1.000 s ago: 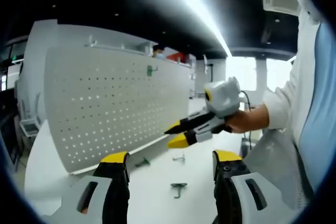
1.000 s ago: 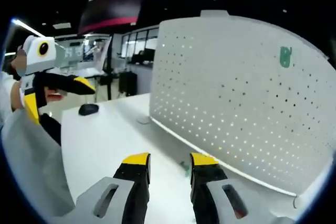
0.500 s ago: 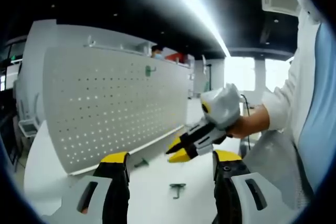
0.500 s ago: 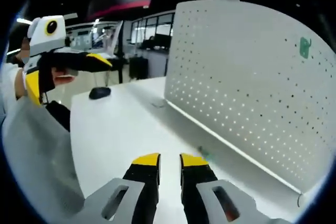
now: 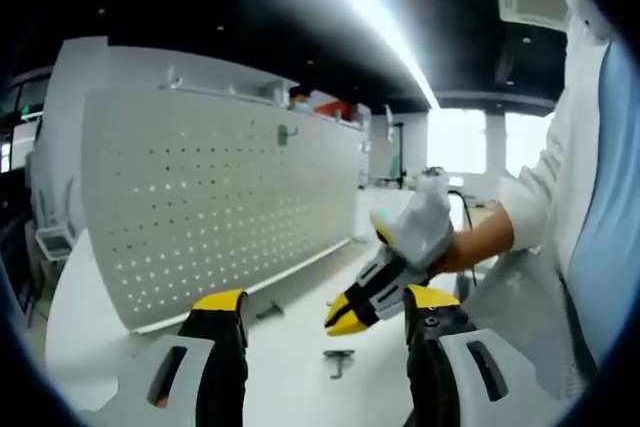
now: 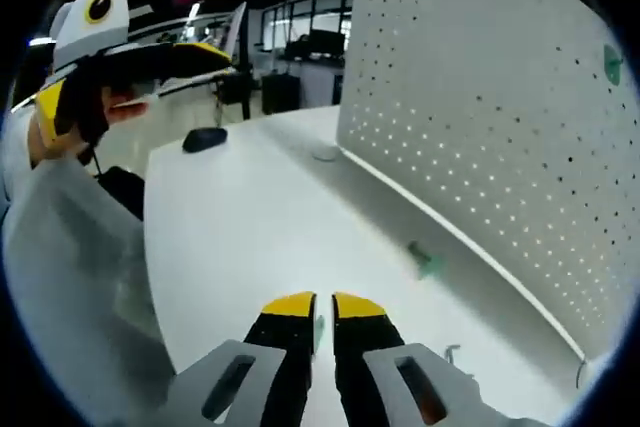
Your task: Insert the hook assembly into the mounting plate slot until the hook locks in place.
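Observation:
A white pegboard mounting plate (image 5: 200, 197) stands upright on the white table (image 5: 300, 377), with one green hook (image 5: 286, 133) hung high on it. A grey hook (image 5: 338, 357) lies on the table and a green one (image 5: 270, 310) by the plate's foot. My left gripper (image 5: 325, 302) stands open above the table. My right gripper (image 5: 345, 322) comes in from the right, tips tilted down just above the grey hook. In the right gripper view my right gripper (image 6: 322, 307) has its jaws almost together, a greenish sliver in the slit. The plate (image 6: 480, 117), green hook (image 6: 425, 259) and left gripper (image 6: 205, 52) show there.
A black mouse (image 6: 203, 139) lies at the table's far end, and a small round piece (image 6: 325, 154) near the plate's corner. Another small hook (image 6: 452, 352) lies near the plate's foot. A person's white sleeve (image 5: 540, 207) fills the right side.
My right gripper has dropped from mid-air toward the table and its jaws have closed from wide apart to a thin slit. The left gripper has stayed put.

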Demonstrator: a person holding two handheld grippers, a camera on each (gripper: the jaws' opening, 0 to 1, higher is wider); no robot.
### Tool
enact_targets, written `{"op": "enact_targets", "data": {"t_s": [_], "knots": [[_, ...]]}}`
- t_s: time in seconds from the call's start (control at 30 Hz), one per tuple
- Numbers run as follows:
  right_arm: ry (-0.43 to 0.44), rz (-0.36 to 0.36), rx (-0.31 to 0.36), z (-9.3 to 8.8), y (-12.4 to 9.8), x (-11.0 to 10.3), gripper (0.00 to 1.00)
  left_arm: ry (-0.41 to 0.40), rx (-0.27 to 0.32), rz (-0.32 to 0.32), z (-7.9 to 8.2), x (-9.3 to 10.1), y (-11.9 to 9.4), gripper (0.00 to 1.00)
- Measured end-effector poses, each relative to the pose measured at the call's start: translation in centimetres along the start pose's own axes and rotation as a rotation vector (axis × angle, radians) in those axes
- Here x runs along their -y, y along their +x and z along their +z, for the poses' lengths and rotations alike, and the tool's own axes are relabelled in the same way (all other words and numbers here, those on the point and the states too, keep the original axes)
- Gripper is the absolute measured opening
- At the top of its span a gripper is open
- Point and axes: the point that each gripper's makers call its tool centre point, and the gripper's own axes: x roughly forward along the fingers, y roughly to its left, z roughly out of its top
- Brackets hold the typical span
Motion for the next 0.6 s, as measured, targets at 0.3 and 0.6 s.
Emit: {"op": "enact_targets", "data": {"t_s": [0.3, 0.6], "knots": [[0.011, 0.021, -0.074, -1.7, 1.0, -0.5, 0.01, -0.002, -0.003, -0.001, 0.0, 0.0, 0.0, 0.64], [0.012, 0.024, -0.131, -2.7, 1.8, -0.5, 0.02, 0.000, -0.004, -0.003, -0.1, 0.1, 0.0, 0.63]]}}
